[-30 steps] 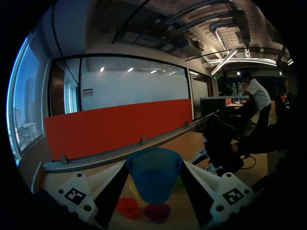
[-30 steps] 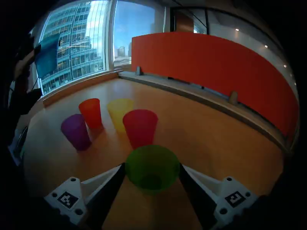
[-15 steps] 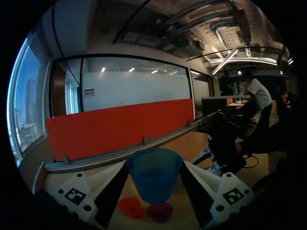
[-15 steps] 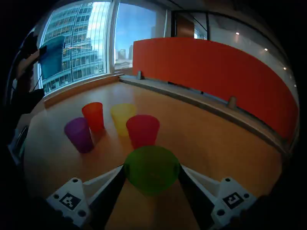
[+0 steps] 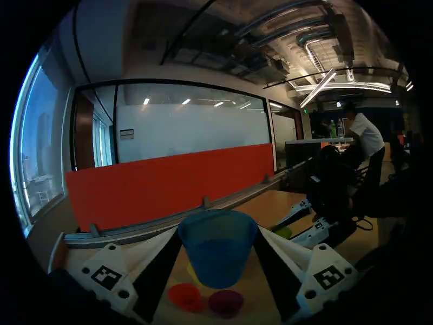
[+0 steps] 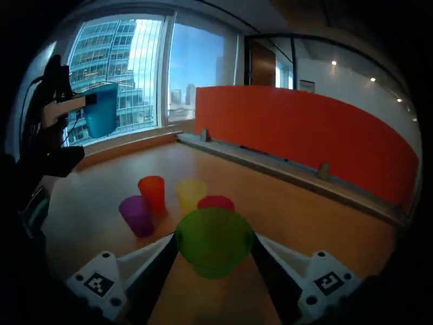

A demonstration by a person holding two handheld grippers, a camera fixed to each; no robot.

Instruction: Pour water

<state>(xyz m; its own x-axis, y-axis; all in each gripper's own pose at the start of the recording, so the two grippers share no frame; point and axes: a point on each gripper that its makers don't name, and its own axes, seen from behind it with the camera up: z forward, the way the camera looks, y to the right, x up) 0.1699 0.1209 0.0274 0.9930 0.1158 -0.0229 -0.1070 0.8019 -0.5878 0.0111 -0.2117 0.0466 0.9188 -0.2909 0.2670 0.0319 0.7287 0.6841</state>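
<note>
My left gripper (image 5: 216, 246) is shut on a blue cup (image 5: 217, 246) with water in its lower part, held upright high above the wooden table (image 5: 270, 203). From the right gripper view the same blue cup (image 6: 102, 109) hangs at the upper left in the left gripper (image 6: 81, 103). My right gripper (image 6: 214, 242) is shut on an empty green cup (image 6: 214, 241), raised above the table (image 6: 303, 222). In the left gripper view the right gripper (image 5: 306, 222) shows at the right with the green cup (image 5: 282, 232) in it.
On the table stand a purple cup (image 6: 137, 214), an orange cup (image 6: 152, 192), a yellow cup (image 6: 190, 194) and a red cup (image 6: 216, 203). An orange partition (image 6: 308, 135) runs along the table's far edge. A person (image 5: 363, 142) stands in the background.
Both grippers have risen with their cups. The cups on the table now look smaller and farther below, and the blue cup sits closer in the right gripper view.
</note>
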